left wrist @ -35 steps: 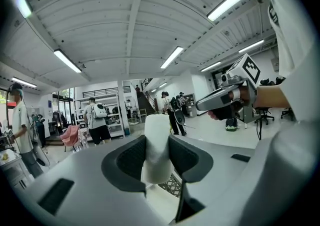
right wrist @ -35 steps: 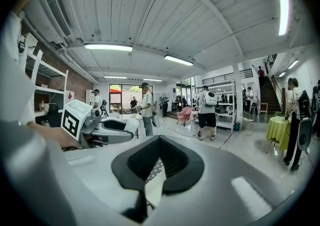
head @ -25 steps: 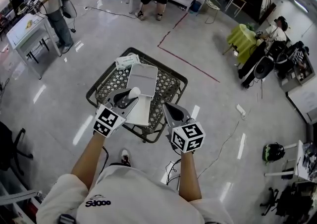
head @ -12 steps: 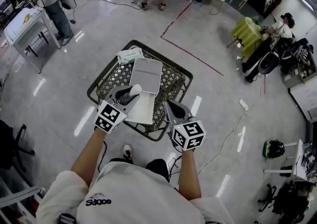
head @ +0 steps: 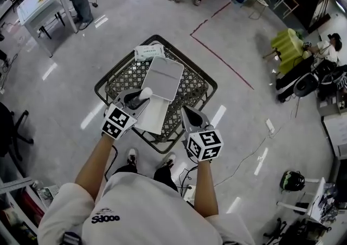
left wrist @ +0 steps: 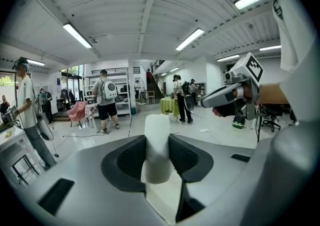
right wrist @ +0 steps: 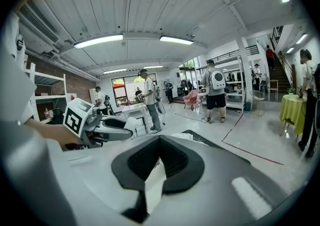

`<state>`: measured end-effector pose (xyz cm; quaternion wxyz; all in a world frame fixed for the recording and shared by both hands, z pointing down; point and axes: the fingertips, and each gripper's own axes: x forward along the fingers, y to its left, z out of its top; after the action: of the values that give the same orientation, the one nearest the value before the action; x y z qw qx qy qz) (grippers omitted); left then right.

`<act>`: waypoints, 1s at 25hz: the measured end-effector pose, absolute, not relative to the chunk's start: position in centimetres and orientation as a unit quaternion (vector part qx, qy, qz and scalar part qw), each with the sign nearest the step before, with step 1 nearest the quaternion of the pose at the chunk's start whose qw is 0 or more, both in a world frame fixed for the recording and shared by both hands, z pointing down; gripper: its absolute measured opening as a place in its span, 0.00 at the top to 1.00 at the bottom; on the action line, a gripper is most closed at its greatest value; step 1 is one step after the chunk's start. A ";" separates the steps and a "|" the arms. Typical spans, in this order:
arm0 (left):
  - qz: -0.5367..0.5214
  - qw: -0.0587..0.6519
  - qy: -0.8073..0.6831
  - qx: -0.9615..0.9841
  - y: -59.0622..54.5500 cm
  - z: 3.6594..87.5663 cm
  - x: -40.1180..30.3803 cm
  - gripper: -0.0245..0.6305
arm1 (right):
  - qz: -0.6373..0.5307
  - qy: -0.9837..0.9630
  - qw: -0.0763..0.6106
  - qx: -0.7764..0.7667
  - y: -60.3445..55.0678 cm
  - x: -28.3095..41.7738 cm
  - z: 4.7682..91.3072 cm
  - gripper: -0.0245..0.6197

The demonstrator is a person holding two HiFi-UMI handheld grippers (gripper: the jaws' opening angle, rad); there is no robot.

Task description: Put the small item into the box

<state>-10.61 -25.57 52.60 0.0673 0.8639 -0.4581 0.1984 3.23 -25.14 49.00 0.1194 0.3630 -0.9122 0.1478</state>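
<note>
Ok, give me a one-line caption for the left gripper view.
Left gripper clamps the small white item between its pads, with the right gripper visible beyond.

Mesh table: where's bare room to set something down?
Bare mesh lies right of the white box, up to the right rim of the mesh table, and in a strip along its left rim. Crowded: the tissue pack at the far corner, and the near edge, under the left hand-held gripper and right hand-held gripper.

Box on table, packet behind it at table's far-left corner
</note>
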 end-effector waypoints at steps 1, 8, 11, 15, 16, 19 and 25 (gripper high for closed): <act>0.201 0.070 -0.463 0.860 -25.8 52.9 -10.5 0.75 | 0.149 -0.914 0.123 0.357 -25.4 3.3 49.3 0.95; 0.228 0.090 -0.470 0.848 -26.8 55.3 -9.3 0.75 | 0.163 -0.919 0.139 0.330 -26.7 4.1 51.4 0.95; 0.243 0.097 -0.465 0.846 -27.4 56.8 -8.9 0.75 | 0.172 -0.919 0.146 0.323 -27.1 4.1 52.5 0.95; 0.257 0.104 -0.453 0.847 -27.7 58.9 -8.3 0.75 | 0.182 -0.918 0.155 0.317 -27.2 4.2 54.1 0.95; 0.260 0.106 -0.449 0.848 -27.8 59.4 -8.2 0.75 | 0.185 -0.917 0.158 0.317 -27.3 4.2 54.4 0.95; 0.270 0.118 -0.436 0.850 -27.8 61.3 -7.8 0.75 | 0.192 -0.913 0.168 0.317 -27.3 4.2 55.6 0.95; 0.308 0.142 -0.408 0.848 -28.1 66.1 -7.5 0.75 | 0.213 -0.905 0.178 0.322 -27.4 4.2 58.4 0.95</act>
<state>-7.53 -28.10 66.10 0.1421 0.8476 -0.4083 0.3076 4.19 -27.37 58.37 0.1776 0.3222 -0.9050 0.2134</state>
